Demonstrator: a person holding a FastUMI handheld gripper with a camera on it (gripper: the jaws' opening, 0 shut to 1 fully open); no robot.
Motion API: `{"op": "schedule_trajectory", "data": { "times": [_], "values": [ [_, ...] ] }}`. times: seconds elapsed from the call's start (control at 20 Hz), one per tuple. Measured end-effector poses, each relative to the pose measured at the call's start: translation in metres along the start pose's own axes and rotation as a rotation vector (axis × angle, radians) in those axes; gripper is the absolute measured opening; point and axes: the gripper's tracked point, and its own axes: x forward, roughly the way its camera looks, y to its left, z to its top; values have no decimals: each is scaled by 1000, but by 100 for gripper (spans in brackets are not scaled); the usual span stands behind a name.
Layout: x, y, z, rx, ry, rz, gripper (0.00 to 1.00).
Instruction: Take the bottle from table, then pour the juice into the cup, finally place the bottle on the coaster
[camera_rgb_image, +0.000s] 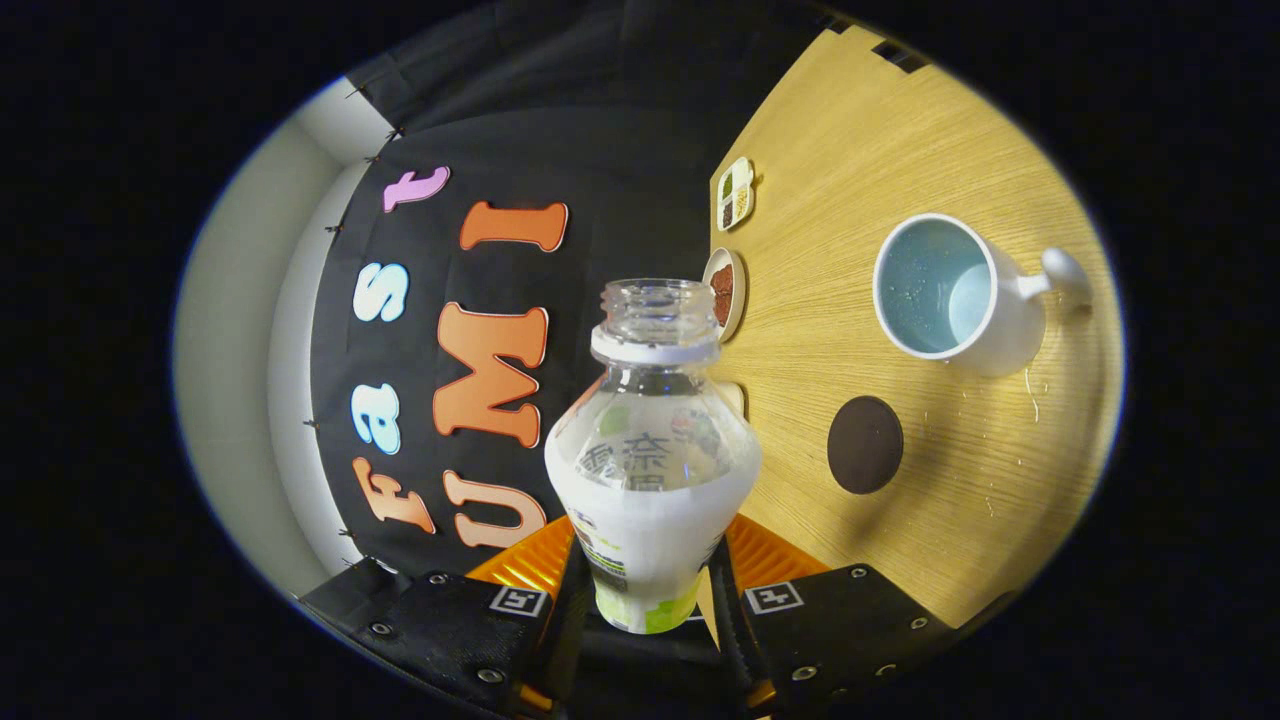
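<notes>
My gripper (648, 590) is shut on a clear plastic bottle (652, 440), both fingers pressing its labelled lower body. The bottle has no cap, and its open neck points away from me. The whole view is rolled, so the wooden table (850, 200) stands off to the bottle's right. On the table a white cup (950, 290) with a pale blue inside and a handle stands well beyond the fingers. A dark round coaster (865, 444) lies between the cup and the fingers, right of the bottle's shoulder.
Two small dishes sit by the table's far edge next to the booth wall: a round dish (724, 293) with something brown and a divided dish (735, 193) with small fillings. A few drops or specks (1030, 390) lie on the wood near the cup.
</notes>
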Motion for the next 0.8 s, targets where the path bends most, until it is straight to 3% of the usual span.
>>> {"op": "schedule_trajectory", "data": {
  "times": [0.45, 0.8],
  "values": [
    [3, 8, 2, 114, 8, 50, 57],
    [9, 6, 4, 147, 16, 41, 57]
  ]
}}
